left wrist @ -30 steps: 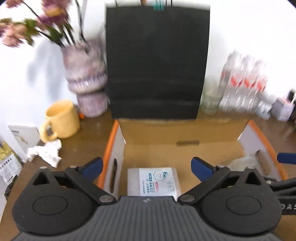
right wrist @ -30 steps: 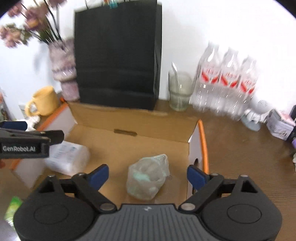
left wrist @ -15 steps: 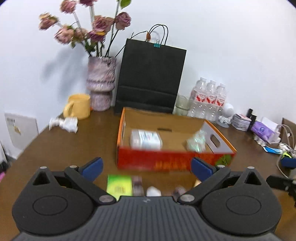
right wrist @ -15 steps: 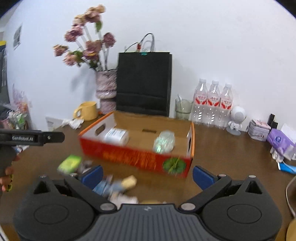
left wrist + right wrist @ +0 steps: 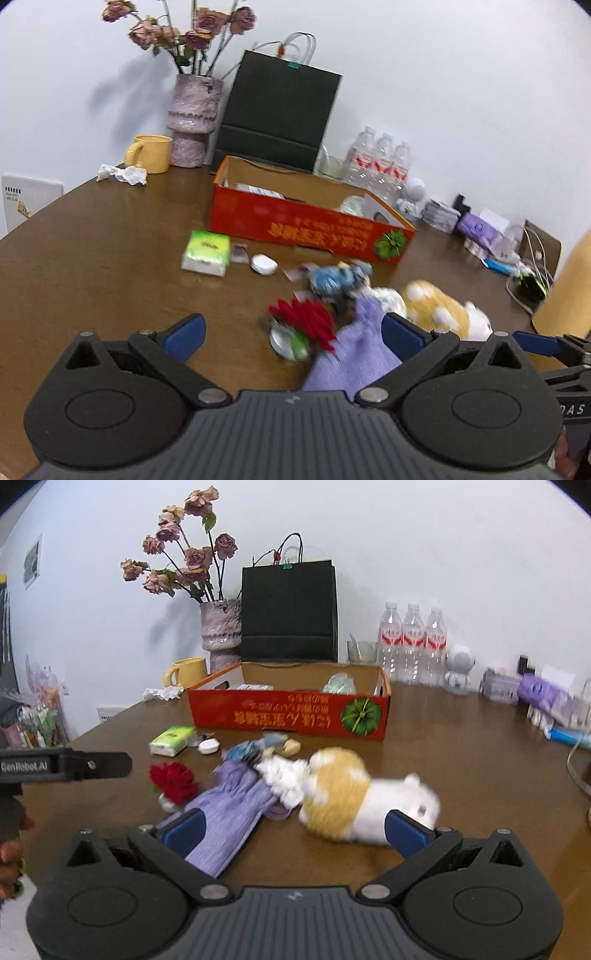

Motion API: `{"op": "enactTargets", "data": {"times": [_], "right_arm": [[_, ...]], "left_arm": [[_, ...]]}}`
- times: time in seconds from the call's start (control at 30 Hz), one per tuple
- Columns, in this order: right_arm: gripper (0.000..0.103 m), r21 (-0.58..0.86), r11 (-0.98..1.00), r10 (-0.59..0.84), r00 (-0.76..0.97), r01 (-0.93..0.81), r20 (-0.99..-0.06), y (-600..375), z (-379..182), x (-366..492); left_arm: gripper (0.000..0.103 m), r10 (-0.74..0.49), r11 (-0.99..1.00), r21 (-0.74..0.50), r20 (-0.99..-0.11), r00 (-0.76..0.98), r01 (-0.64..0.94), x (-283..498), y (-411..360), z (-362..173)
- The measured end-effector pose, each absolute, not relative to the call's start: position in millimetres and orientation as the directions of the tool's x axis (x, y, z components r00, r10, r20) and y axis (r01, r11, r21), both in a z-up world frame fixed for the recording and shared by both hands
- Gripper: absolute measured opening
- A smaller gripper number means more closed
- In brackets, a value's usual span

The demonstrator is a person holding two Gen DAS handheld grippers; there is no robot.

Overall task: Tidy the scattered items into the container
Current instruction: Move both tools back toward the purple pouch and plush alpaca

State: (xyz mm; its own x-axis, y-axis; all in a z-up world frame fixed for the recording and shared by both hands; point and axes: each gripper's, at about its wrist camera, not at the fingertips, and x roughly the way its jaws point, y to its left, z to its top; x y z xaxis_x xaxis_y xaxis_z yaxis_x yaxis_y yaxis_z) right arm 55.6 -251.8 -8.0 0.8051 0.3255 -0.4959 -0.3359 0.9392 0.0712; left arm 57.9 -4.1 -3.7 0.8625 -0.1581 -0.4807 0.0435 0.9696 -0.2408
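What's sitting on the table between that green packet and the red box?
In the left wrist view, only bare table separates the green packet from the red box; the small white case sits beside the packet.

Brown wood table point(image 5: 461, 746): red box point(image 5: 288, 712) mid-back; tissue pack point(image 5: 171, 740), red flower point(image 5: 173, 779), purple pouch point(image 5: 229, 808), plush toy point(image 5: 365, 797) w/ loose bits toward front edge; mug point(image 5: 186, 672), vase point(image 5: 221, 635), bottles point(image 5: 412, 646) along back edge.

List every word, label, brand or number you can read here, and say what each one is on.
"GenRobot.AI": on the left gripper's side bar, in the right wrist view.
"DAS": cut-off letters on the right gripper's body, at the edge of the left wrist view.
Yellow characters on the red box: upside down and blurred, unreadable.
Water bottles' red labels: too small.
Green tissue pack: print too blurred.
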Motion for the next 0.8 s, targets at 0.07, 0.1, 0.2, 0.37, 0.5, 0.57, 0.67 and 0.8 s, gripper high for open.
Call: {"op": "enactTargets", "data": {"times": [0.07,0.1,0.2,0.37,0.5,0.57,0.67,0.8], "right_arm": [[0.103,0.087,0.935,0.339,0.792,-0.344,-0.508,-249.7,-12.2,53.4],[0.103,0.082,0.934,0.339,0.786,-0.349,-0.516,-247.3,-13.4,53.2],[0.103,0.073,0.931,0.343,0.788,-0.358,-0.511,-245.3,-12.2,51.1],[0.103,0.076,0.93,0.346,0.781,-0.361,-0.52,-245.2,-12.3,52.8],[0.103,0.074,0.931,0.341,0.778,-0.358,-0.528,-245.3,-13.9,53.8],[0.103,0.066,0.933,0.333,0.778,-0.355,-0.533,-245.2,-15.1,54.6],[0.103,0.075,0.936,0.33,0.781,-0.344,-0.53,-247.3,-16.0,55.3],[0.103,0.105,0.942,0.327,0.795,-0.32,-0.511,-256.3,-15.0,55.2]], "left_arm": [[0.103,-0.16,0.974,-0.217,-0.485,0.86,0.059,54.3,-10.0,-5.4],[0.103,-0.162,0.975,-0.215,-0.483,0.86,0.063,54.2,-10.7,-5.4],[0.103,-0.164,0.974,-0.216,-0.479,0.862,0.065,52.0,-13.0,-6.1],[0.103,-0.162,0.974,-0.222,-0.508,0.846,0.054,52.9,-13.3,-12.4],[0.103,-0.156,0.973,-0.226,-0.52,0.84,0.041,55.1,-12.2,-15.6],[0.103,-0.152,0.973,-0.226,-0.523,0.839,0.035,55.9,-12.0,-16.7],[0.103,-0.154,0.974,-0.224,-0.529,0.835,0.038,56.7,-13.2,-18.0],[0.103,-0.158,0.975,-0.216,-0.536,0.829,0.045,57.6,-17.4,-18.8]]}}
